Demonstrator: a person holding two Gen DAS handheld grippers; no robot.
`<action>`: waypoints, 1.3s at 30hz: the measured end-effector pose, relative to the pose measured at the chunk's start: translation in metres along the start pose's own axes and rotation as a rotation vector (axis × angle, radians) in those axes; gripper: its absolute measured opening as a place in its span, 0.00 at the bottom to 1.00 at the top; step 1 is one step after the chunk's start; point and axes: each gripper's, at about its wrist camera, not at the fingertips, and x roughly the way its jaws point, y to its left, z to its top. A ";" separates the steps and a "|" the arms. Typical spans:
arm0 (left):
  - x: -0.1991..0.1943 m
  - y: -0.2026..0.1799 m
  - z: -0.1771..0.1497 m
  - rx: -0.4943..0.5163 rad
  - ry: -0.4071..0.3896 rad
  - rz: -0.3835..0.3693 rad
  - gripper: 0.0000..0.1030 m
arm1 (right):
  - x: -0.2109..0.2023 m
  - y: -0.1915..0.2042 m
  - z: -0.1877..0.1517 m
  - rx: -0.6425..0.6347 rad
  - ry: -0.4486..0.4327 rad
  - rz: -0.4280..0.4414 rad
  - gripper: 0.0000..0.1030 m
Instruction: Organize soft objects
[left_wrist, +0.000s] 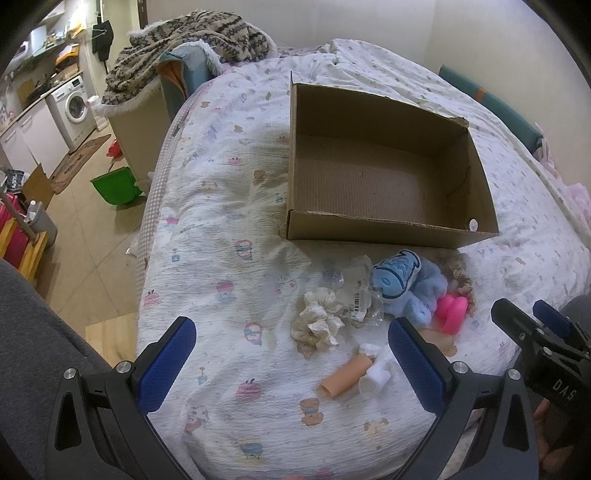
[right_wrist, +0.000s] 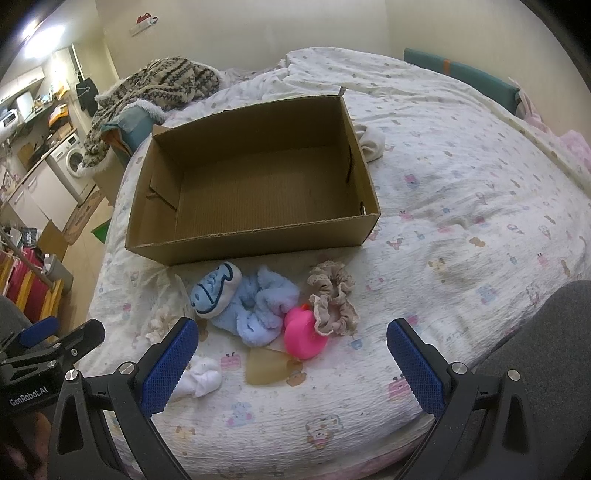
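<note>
An empty cardboard box (left_wrist: 384, 221) (right_wrist: 207, 251) stands on the bed. In front of it lies a pile of soft things: a blue plush toy (left_wrist: 402, 284) (right_wrist: 240, 302), a pink toy (left_wrist: 450, 314) (right_wrist: 301, 336), a cream scrunchie (left_wrist: 317, 321), a beige scrunchie (right_wrist: 332, 299), a white sock (left_wrist: 376, 373) (right_wrist: 201, 378), a tan tube (left_wrist: 345, 376) and a clear plastic bag (left_wrist: 358, 291). My left gripper (left_wrist: 291, 369) is open and empty, near the sock. My right gripper (right_wrist: 291, 369) (left_wrist: 528, 314) is open and empty, just short of the pink toy.
The bed has a printed quilt (left_wrist: 229, 258) (right_wrist: 461, 221). A knitted blanket (left_wrist: 184, 40) lies on furniture at the far left. A white cloth (right_wrist: 371, 140) sits behind the box. A green bin (left_wrist: 116, 184) and a washing machine (left_wrist: 74, 107) stand on the floor to the left.
</note>
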 end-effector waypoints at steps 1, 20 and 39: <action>0.000 0.000 0.000 0.001 0.000 0.001 1.00 | 0.000 0.000 0.000 -0.001 -0.001 -0.001 1.00; 0.000 -0.001 -0.002 0.001 0.007 0.000 1.00 | 0.001 -0.002 0.000 0.004 0.004 0.001 1.00; 0.002 -0.003 0.001 0.012 0.013 0.003 1.00 | 0.003 -0.001 -0.001 0.014 0.008 0.002 1.00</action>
